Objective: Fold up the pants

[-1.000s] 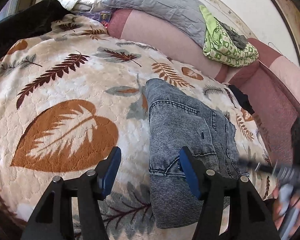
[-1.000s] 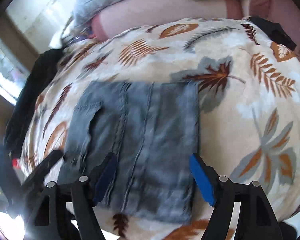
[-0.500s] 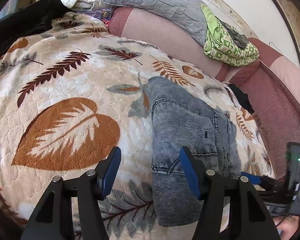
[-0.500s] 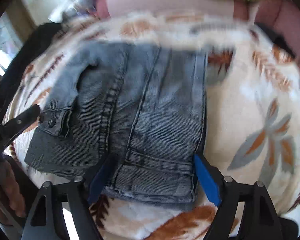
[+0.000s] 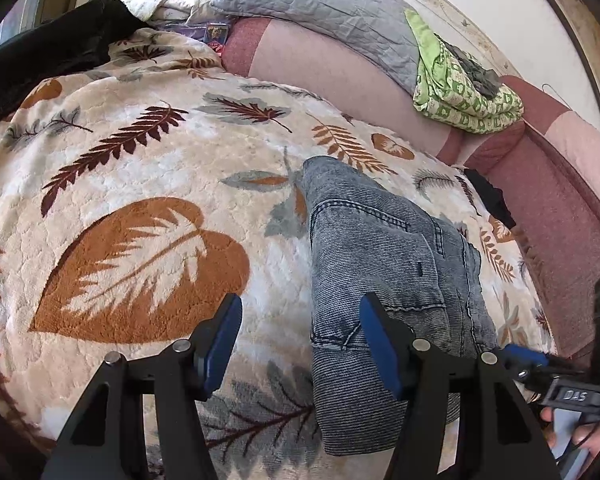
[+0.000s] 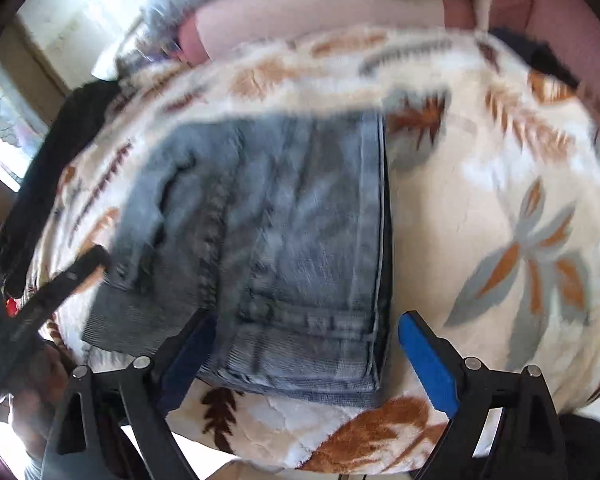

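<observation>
Grey-blue jeans (image 5: 384,264) lie folded into a compact rectangle on a leaf-patterned blanket (image 5: 140,184). They also show in the right wrist view (image 6: 284,240), blurred. My left gripper (image 5: 300,340) is open and empty, hovering over the blanket at the jeans' left edge. My right gripper (image 6: 304,356) is open and empty, its jaws straddling the near end of the folded jeans. The right gripper also shows at the left view's lower right (image 5: 528,360).
A pink sofa back (image 5: 340,56) runs behind the blanket, with a grey quilt (image 5: 332,4) and a green patterned cloth (image 5: 460,96) on it. A black garment (image 5: 48,48) lies at the far left. A small dark cloth (image 5: 492,200) sits by the sofa.
The right gripper dipped close to the jeans' near end, then pulled back a little. The left gripper stayed nearly still. The jeans stay folded in place.
</observation>
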`<state>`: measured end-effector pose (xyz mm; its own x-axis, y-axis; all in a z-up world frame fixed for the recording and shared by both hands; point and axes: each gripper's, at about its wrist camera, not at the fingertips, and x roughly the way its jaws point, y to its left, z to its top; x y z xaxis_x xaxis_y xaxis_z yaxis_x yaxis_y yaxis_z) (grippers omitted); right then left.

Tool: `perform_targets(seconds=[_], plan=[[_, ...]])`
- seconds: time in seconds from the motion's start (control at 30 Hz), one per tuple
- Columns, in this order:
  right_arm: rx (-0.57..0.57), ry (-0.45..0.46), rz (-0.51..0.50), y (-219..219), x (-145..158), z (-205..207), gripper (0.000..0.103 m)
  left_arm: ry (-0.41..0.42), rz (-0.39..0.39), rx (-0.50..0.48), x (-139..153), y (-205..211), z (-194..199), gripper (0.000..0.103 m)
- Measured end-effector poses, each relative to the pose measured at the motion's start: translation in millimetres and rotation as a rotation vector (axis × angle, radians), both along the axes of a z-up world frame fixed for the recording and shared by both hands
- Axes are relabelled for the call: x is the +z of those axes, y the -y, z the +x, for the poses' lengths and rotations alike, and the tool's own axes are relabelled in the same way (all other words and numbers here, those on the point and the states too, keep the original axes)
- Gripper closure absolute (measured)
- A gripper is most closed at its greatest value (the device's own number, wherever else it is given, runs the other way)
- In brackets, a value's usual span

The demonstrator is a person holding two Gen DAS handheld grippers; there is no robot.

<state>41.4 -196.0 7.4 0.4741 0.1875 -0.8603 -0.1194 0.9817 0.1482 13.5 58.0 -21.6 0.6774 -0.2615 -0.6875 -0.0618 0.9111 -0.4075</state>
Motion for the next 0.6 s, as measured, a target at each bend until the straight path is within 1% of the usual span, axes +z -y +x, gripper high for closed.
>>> perform_targets(seconds=[0.03,0.07,0.1,0.13,0.27,0.33,0.37,0.4,0.43,0.47,0.53,0.57,0.6], plan=[[-0.001,-0.009,-0.009,-0.9,-3.2,2.8,0.008,0.001,0.004,0.0,0.2,0.7,0.1,0.041],[0.002,-0.053,-0.02,-0.9,-14.8,6.2,0.008,0.004,0.009,-0.001,0.6,1.7,0.2,0.041],[0.011,-0.118,-0.014,2.4,-31.6,6.8,0.008,0.007,0.012,-0.006,0.8,2.8,0.4,0.041],[-0.004,-0.103,0.011,5.6,-35.9,5.3,0.006,0.005,0.013,-0.008,0.4,3.8,0.9,0.04],[-0.022,-0.086,0.014,5.0,-18.6,7.4,0.006,0.01,0.029,0.006,-0.4,2.7,0.5,0.037],[-0.003,-0.032,0.014,0.8,-1.5,5.5,0.006,0.004,0.018,0.008,-0.9,1.8,2.0,0.037],[0.002,0.021,-0.007,-3.1,8.8,3.5,0.006,0.004,0.019,0.009,-0.6,2.1,1.8,0.037],[0.006,0.052,-0.02,-5.4,15.2,7.6,0.006,0.006,0.024,0.006,-0.3,2.4,1.9,0.037],[0.01,0.063,-0.028,-8.6,14.8,8.9,0.006,0.007,0.026,0.004,-0.3,2.2,2.4,0.037],[0.013,0.041,-0.04,-12.5,7.1,12.1,0.006,0.007,0.026,0.003,-0.1,1.7,2.6,0.037],[0.034,-0.086,-0.101,-21.0,-27.2,20.8,0.006,0.003,0.013,-0.001,-0.1,-0.1,3.2,0.037],[0.025,-0.091,-0.076,-19.4,-35.6,20.5,0.004,0.001,0.007,-0.006,-0.1,-0.1,3.0,0.037],[0.003,-0.071,-0.051,-15.4,-32.1,17.6,0.003,0.002,0.008,-0.004,0.4,-1.1,2.6,0.037]])
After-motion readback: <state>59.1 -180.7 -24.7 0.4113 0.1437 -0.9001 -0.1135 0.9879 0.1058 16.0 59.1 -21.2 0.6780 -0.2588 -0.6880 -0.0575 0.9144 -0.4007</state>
